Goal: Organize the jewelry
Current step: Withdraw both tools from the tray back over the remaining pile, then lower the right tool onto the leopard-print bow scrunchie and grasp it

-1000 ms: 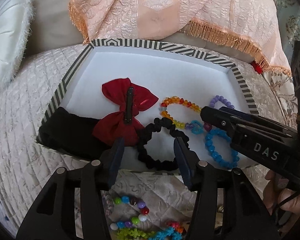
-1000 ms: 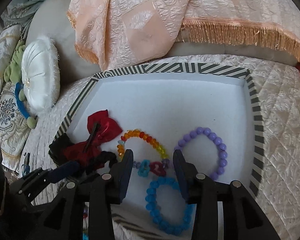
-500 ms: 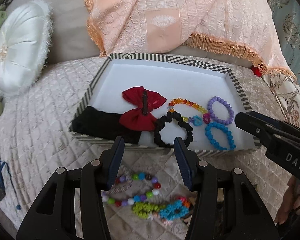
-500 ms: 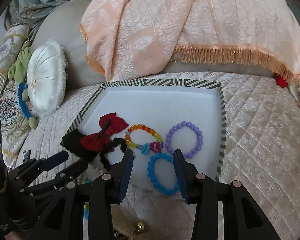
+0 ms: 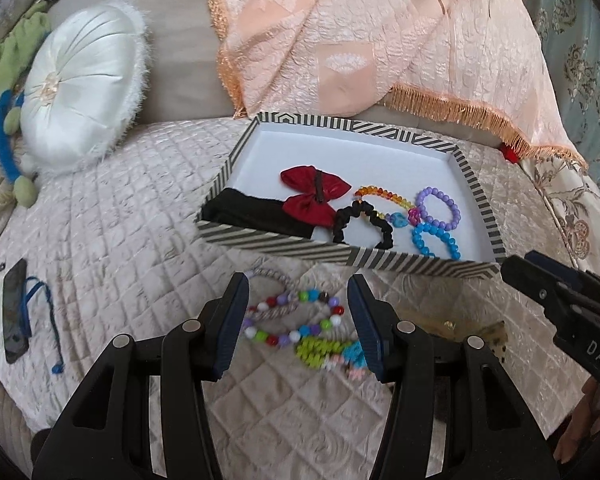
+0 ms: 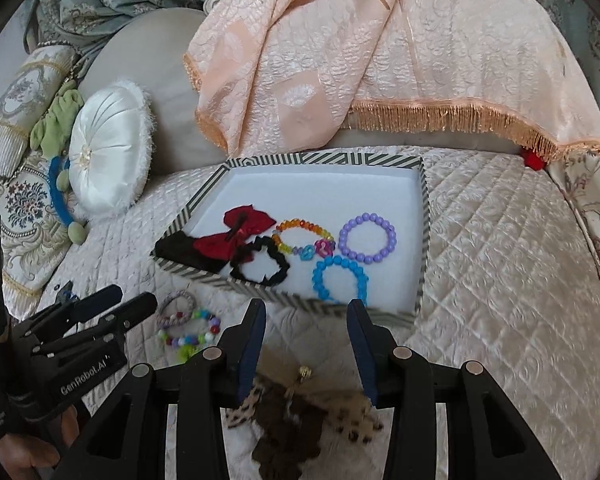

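A striped box [image 5: 284,242] on the quilted bed holds a red bow [image 5: 312,196], a black scrunchie [image 5: 362,222], an amber bead bracelet [image 5: 384,196], a purple bracelet [image 5: 438,208], a blue bracelet [image 5: 436,240] and a black cloth [image 5: 252,216]. In front of the box lie a multicolour bead bracelet [image 5: 296,320], a braided lilac bracelet [image 5: 276,284] and a green and teal piece [image 5: 328,350]. My left gripper [image 5: 298,292] hangs open above these, holding nothing. My right gripper [image 6: 306,308] is open and empty over a leopard-print hair piece [image 6: 300,412].
A white round cushion [image 5: 80,84] and a blue and green headband [image 5: 4,140] lie at the left. A peach fringed cloth [image 5: 380,48] hangs behind the box. A dark phone with a blue cord [image 5: 16,316] lies on the quilt at the near left.
Both grippers have drawn back and upward from the box, which now looks smaller and farther. The loose bracelets and the leopard-print piece have come into view.
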Motion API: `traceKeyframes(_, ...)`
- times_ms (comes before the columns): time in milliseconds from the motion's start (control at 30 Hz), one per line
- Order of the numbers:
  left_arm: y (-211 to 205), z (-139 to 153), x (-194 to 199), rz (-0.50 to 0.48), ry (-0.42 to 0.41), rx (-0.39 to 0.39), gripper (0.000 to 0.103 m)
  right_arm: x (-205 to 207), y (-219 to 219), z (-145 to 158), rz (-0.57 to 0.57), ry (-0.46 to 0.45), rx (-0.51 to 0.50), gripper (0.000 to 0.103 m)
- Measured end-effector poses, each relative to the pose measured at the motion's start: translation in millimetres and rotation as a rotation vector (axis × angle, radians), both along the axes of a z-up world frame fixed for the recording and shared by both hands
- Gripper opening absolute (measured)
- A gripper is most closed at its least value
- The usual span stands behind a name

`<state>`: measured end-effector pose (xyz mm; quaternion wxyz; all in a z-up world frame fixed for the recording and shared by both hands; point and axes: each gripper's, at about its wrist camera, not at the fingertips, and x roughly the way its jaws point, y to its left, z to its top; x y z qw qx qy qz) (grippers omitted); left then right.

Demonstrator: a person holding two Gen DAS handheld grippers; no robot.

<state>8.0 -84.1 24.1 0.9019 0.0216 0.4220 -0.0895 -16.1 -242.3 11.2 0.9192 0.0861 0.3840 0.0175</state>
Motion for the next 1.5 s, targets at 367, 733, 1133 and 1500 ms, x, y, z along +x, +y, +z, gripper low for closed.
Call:
traceKeyframes(367, 19, 15, -40, 0.024, -0.052, -0.015, 0.051, -45, 15, 3, 0.007, -0.011, -0.025, 0.043)
traceKeyframes(733, 28, 31, -68, 0.038, -0.096, -0.031, 0.051, -75, 33, 19, 0.022, -0.053, -0.074, 0.046)
traceKeyframes(1133, 31, 40, -83, 0.036, -0.114, -0.045, 0.051, -91, 46, 30, 0.038, -0.08, -0.117, 0.049)
traceKeyframes(1500, 31, 38, -84, 0.03, -0.094, -0.054, 0.051, -93, 46, 33, 0.033, -0.08, -0.13, 0.052)
